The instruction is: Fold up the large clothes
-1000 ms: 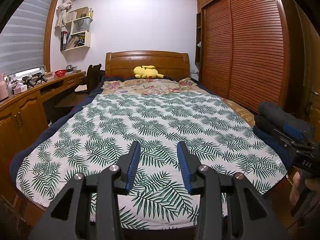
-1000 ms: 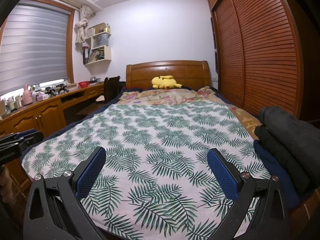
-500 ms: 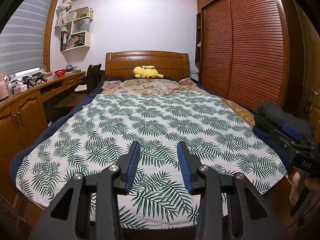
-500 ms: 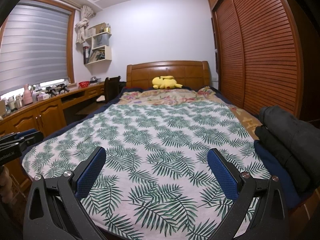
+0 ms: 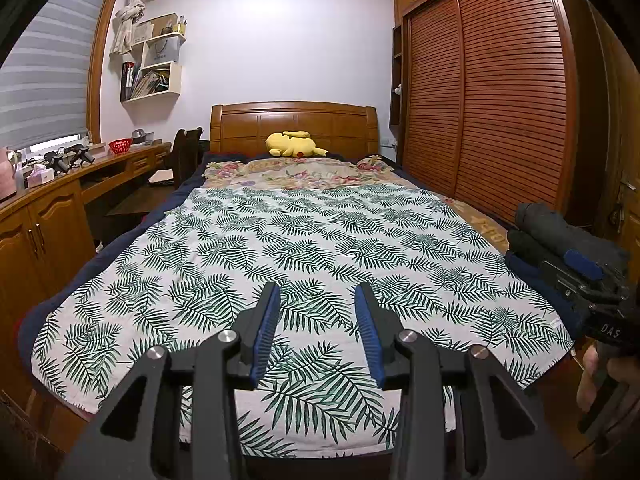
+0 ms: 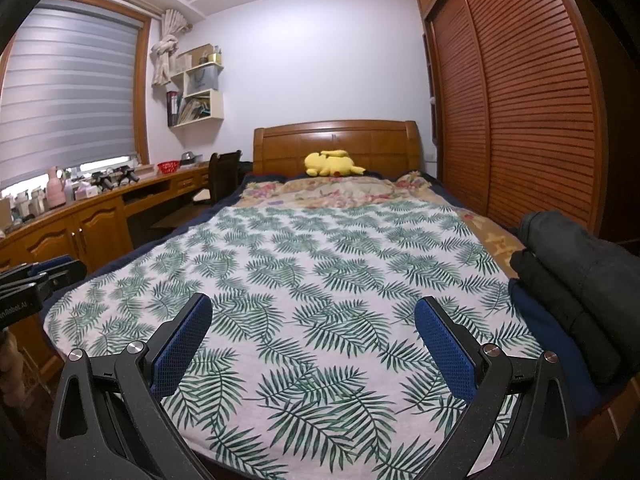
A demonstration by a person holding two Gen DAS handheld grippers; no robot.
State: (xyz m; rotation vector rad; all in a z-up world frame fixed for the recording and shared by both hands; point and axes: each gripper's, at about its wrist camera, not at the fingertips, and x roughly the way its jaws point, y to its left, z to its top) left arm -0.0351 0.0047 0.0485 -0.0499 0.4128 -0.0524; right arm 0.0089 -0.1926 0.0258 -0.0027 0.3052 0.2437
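No movement since earlier | left gripper (image 5: pixel 316 320) part-open, right gripper (image 6: pixel 314 338) wide, both empty | dark folded clothes (image 6: pixel 576 280) stacked right edge, leaf-print sheet (image 6: pixel 320 280) free for folding

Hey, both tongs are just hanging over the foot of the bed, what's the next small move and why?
Probably swing the right tongs rightward to the dark folded clothes stacked at the bed's right edge. Both the right and the left tongs are open and empty, and the leaf-print blanket lies bare for spreading one out.

The stack of dark folded clothes (image 6: pixel 576 288) runs off the right wrist picture's edge, and the desk clutter (image 6: pixel 60 192) is too small to identify.
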